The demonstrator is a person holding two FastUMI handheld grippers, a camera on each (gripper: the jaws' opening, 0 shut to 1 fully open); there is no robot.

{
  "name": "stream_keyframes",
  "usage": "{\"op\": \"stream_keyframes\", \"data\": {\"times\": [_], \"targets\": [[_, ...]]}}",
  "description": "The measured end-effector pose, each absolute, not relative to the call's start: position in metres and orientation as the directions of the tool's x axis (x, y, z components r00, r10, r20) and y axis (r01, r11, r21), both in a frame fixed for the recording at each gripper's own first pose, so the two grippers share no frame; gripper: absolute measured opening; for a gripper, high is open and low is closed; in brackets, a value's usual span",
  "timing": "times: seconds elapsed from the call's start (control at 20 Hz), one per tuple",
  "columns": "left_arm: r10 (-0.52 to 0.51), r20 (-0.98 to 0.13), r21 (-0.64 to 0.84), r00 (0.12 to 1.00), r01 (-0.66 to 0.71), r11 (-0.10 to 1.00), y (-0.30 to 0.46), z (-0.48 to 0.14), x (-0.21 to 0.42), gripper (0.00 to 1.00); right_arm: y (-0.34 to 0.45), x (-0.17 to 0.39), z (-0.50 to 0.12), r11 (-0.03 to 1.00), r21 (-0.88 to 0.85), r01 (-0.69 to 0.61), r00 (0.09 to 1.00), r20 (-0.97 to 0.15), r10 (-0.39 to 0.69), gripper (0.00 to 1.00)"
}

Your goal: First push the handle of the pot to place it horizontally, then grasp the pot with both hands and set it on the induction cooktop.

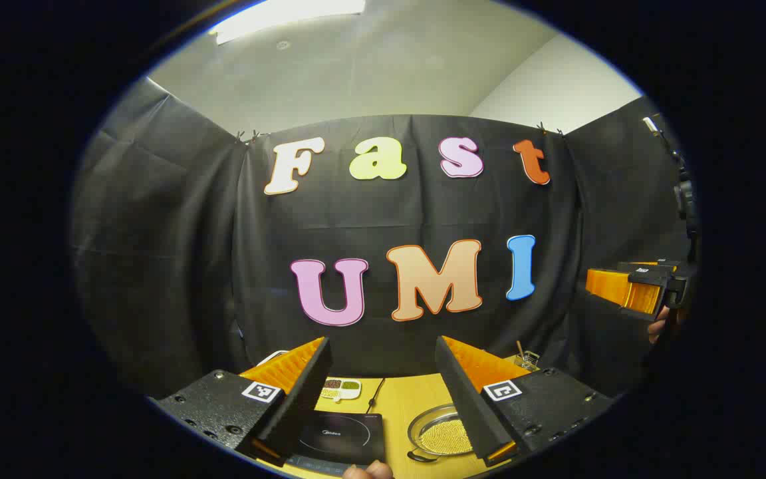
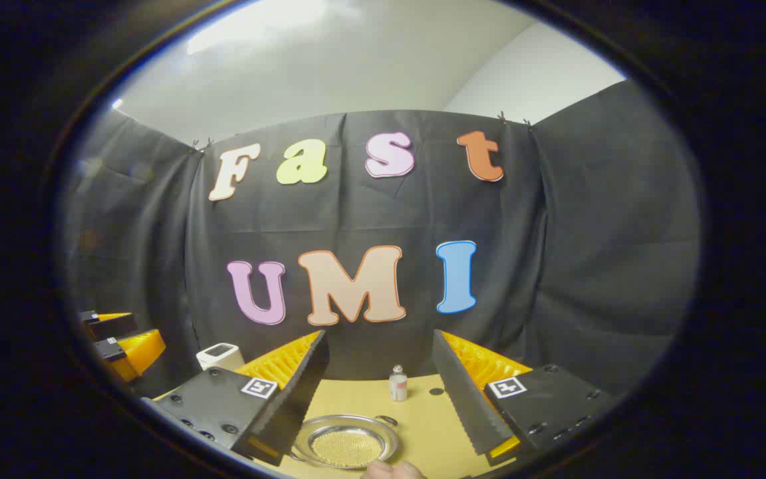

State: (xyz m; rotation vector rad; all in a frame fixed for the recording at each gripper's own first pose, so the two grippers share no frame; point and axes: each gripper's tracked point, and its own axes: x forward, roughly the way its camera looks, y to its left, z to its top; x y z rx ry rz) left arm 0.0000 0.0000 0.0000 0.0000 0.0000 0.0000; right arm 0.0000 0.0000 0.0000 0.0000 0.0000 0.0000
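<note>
The pot (image 1: 441, 434), a shallow steel one with pale grains inside, sits on the wooden table (image 1: 399, 399) just right of the black induction cooktop (image 1: 340, 436). Above it the left gripper (image 1: 383, 379) hangs open and empty. The right gripper (image 2: 380, 372) is spread wide too, a small bottle (image 2: 397, 384) beyond the pot.

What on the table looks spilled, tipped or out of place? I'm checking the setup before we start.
Nothing stands out. The pot sits flat on the table, its grains inside. The cooktop lies flat beside it, the small bottle stands upright, and both hand-held grippers, left and right, are open above the table.
</note>
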Motion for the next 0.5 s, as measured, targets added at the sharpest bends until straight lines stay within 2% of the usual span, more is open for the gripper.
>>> {"op": "stream_keyframes", "data": {"times": [0.5], "targets": [[0.019, -0.012, -0.011, 1.0, -0.019, 1.0, 0.0014, -0.0039, -0.001, 0.94, 0.0036, 0.0034, 0.003, 1.0, -0.026, -0.016, 1.0, 0.006, 0.016, 0.99]]}}
